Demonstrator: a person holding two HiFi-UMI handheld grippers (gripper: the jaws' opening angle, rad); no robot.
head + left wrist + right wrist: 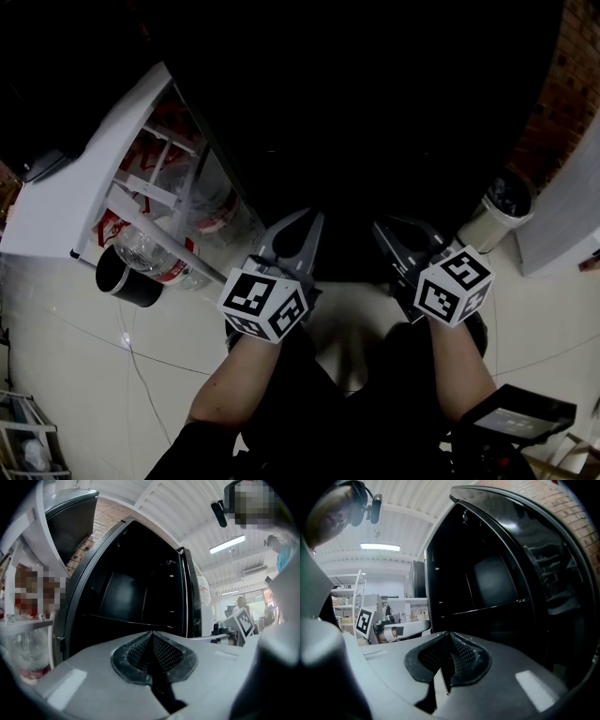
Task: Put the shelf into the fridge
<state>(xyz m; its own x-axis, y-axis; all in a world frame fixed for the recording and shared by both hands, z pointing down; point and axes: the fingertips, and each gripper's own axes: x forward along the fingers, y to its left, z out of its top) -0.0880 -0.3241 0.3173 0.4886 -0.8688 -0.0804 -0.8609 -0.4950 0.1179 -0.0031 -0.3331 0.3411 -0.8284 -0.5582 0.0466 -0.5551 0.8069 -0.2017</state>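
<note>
Head view is showing the left gripper (302, 223) and right gripper (386, 230) side by side, pointing into the dark open fridge (375, 112). Both are pressing their jaws fully together, gripping nothing. The shelf (133, 619) is lying level inside the fridge, beyond both grippers.

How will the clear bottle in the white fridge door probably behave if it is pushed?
The clear bottle has a rounded body, so it would probably roll once free of the fridge door. It looks like thin plastic: likely light and squeezable, unless full, which I cannot tell.
</note>
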